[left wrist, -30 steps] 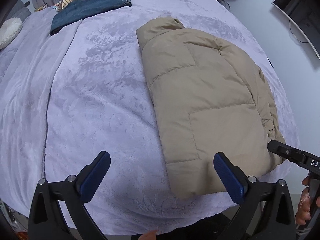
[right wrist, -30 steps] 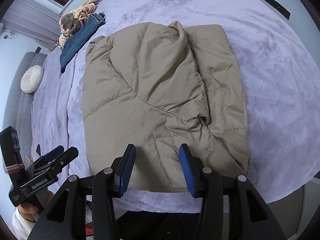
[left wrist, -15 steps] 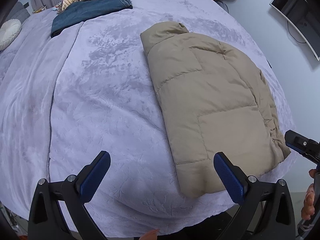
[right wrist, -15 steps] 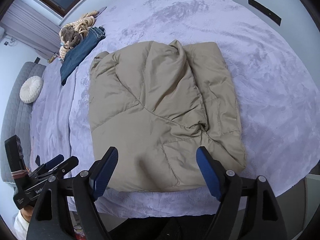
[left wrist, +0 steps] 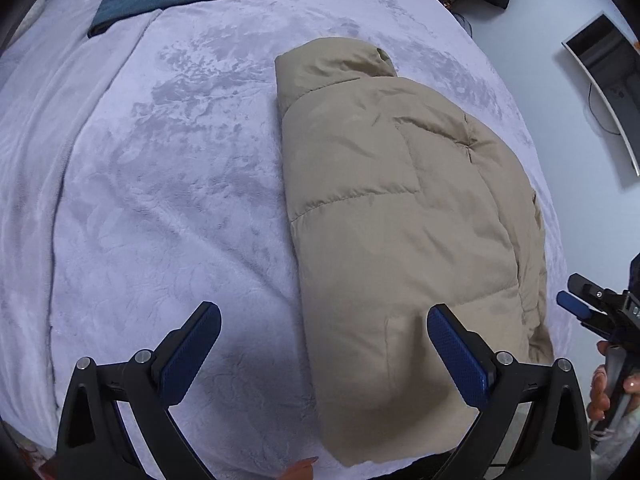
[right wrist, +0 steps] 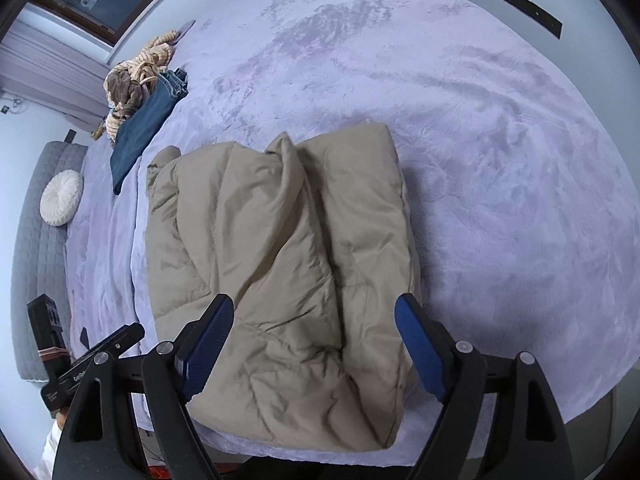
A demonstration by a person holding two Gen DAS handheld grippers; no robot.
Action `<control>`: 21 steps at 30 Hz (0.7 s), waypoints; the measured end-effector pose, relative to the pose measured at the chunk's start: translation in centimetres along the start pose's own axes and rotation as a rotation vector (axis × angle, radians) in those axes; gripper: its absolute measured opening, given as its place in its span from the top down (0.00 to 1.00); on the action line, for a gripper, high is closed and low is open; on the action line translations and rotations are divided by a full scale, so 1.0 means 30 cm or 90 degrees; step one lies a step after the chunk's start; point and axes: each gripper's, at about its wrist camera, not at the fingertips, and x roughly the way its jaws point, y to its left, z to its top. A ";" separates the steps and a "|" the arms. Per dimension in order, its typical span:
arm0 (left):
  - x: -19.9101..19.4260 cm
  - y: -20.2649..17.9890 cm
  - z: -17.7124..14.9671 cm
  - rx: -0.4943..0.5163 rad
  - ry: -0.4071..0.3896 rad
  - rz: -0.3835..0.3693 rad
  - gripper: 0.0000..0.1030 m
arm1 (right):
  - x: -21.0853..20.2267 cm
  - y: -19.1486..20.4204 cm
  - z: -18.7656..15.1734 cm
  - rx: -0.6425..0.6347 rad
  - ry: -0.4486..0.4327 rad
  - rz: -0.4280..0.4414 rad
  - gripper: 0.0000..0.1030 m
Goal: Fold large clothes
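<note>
A puffy tan jacket (left wrist: 408,216) lay folded near the edge of the fuzzy purple blanket (left wrist: 160,184). The left gripper (left wrist: 324,352) and right gripper (right wrist: 314,340) were both wide open, holding nothing.

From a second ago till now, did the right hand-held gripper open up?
Yes. The right hand-held gripper spread its fingers: a second ago they sat close together over the tan jacket, and now they stand wide apart, nearly spanning its near end.
</note>
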 end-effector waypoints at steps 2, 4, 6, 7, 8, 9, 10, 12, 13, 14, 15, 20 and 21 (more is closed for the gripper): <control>0.054 0.011 0.027 -0.011 0.015 -0.036 0.00 | 0.031 -0.057 0.047 0.015 0.006 0.025 0.17; 0.102 0.019 0.045 -0.022 0.029 -0.073 0.00 | 0.069 -0.111 0.084 0.025 0.019 0.054 0.17; 0.149 0.035 0.062 -0.052 0.045 -0.134 0.00 | 0.119 -0.170 0.113 0.039 0.038 0.081 0.16; 0.167 0.042 0.069 -0.065 0.051 -0.156 0.00 | 0.147 -0.196 0.125 0.050 0.048 0.095 0.16; 0.183 0.048 0.076 -0.077 0.054 -0.172 0.00 | 0.181 -0.228 0.135 0.067 0.063 0.111 0.16; 0.197 0.051 0.083 -0.085 0.056 -0.185 0.00 | 0.210 -0.251 0.142 0.082 0.075 0.128 0.16; 0.211 0.052 0.090 -0.092 0.058 -0.196 0.00 | 0.242 -0.273 0.146 0.100 0.087 0.147 0.16; 0.232 0.048 0.103 -0.100 0.062 -0.208 0.00 | 0.294 -0.296 0.151 0.128 0.105 0.187 0.16; 0.241 0.044 0.111 -0.102 0.065 -0.212 0.00 | 0.314 -0.297 0.152 0.137 0.113 0.213 0.16; 0.250 0.039 0.119 -0.104 0.070 -0.214 0.00 | 0.329 -0.291 0.154 0.146 0.118 0.250 0.16; 0.256 0.035 0.124 -0.108 0.074 -0.212 0.00 | 0.332 -0.284 0.157 0.153 0.119 0.285 0.16; 0.287 0.014 0.156 -0.130 0.086 -0.216 0.00 | 0.293 -0.199 0.188 0.105 0.125 0.377 0.00; 0.296 0.011 0.159 -0.132 0.087 -0.218 0.00 | 0.292 -0.180 0.193 0.076 0.136 0.360 0.00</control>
